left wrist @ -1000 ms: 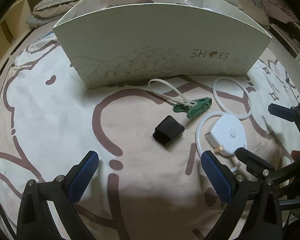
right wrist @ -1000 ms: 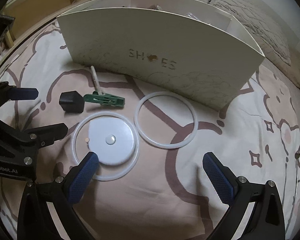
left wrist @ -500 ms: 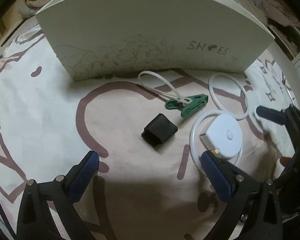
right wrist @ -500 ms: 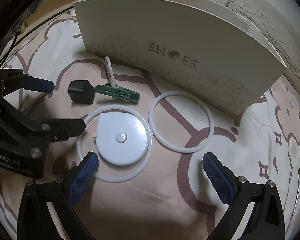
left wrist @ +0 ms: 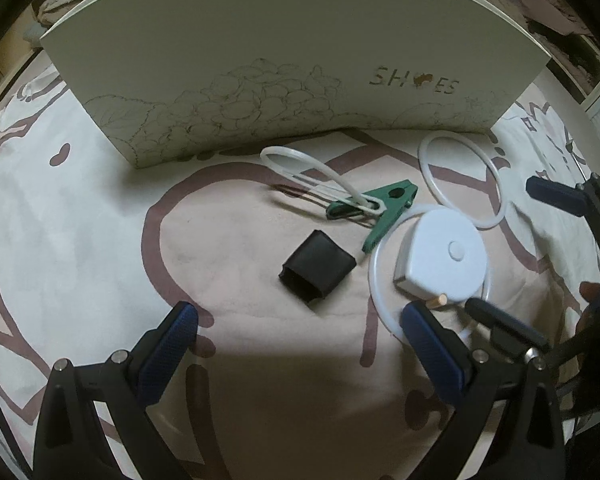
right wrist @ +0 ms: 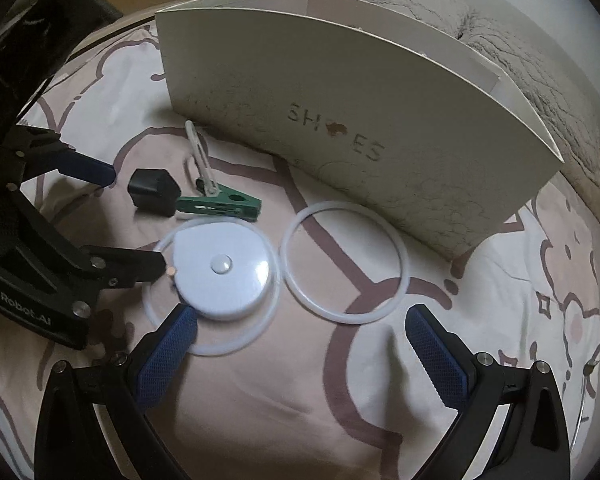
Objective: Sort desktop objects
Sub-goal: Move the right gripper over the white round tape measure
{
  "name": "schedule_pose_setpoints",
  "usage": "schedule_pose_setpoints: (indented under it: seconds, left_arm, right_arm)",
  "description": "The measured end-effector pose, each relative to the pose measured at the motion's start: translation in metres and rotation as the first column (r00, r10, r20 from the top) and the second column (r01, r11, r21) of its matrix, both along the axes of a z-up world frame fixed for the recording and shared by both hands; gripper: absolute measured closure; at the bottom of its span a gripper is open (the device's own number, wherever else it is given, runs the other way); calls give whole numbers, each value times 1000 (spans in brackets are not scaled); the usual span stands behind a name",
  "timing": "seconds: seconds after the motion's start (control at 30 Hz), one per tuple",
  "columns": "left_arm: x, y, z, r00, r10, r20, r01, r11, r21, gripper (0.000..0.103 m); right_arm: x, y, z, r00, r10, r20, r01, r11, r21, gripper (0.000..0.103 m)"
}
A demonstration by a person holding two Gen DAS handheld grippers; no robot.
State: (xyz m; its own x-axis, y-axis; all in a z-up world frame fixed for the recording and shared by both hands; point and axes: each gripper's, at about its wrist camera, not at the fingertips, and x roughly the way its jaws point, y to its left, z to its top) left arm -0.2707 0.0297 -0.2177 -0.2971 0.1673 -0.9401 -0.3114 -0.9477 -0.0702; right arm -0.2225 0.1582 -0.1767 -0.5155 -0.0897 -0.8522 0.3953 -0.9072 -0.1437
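Note:
On the patterned bedspread lie a black cap-like block (left wrist: pixel 318 270) (right wrist: pixel 153 193), a green clothes peg (left wrist: pixel 384 210) (right wrist: pixel 220 206) threaded on a white loop (left wrist: pixel 300 166), and a round white tape measure (left wrist: pixel 444 258) (right wrist: pixel 222 272). The tape measure sits inside one white ring (right wrist: pixel 214 346); a second ring (left wrist: pixel 462 182) (right wrist: pixel 344 262) lies beside it. My left gripper (left wrist: pixel 298 320) (right wrist: pixel 124 220) is open, just short of the black block. My right gripper (right wrist: pixel 302 320) (left wrist: pixel 528 256) is open too, its left finger at the tape measure's near edge.
A tall white shoe box (left wrist: pixel 284 64) (right wrist: pixel 364 120) lettered SHOES stands right behind the objects. A grey quilted blanket (right wrist: pixel 520 40) is bunched behind it. The two grippers stand close together around the tape measure.
Both grippers have moved forward and lower toward the objects. The right gripper has shifted left, so its left finger now reaches the tape measure.

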Motion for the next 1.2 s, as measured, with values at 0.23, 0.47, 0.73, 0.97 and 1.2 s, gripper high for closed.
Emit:
schedule_pose_setpoints:
  seconds: [0.23, 0.47, 0.73, 0.97, 1.2]
  left_arm:
    - [0, 5, -2, 999, -40, -16, 39, 998, -46, 0]
    - [-2, 4, -1, 997, -73, -14, 72, 996, -59, 0]
    - [6, -6, 3, 989, -149, -10, 148, 987, -59, 0]
    - [16, -20, 6, 976, -217, 1, 216, 974, -63, 0]
    - [16, -50, 17, 986, -167, -3, 167, 986, -25, 0]
  right_arm:
    - [-8, 17, 8, 997, -74, -10, 73, 995, -62, 0]
    - [-15, 29, 12, 989, -138, 47, 144, 975, -167, 0]
    - [-15, 19, 12, 989, -130, 73, 142, 969, -204, 0]
    - [3, -8, 11, 997, -12, 80, 28, 980, -199, 0]
    - [16, -28, 8, 995, 61, 79, -47, 984, -170, 0]
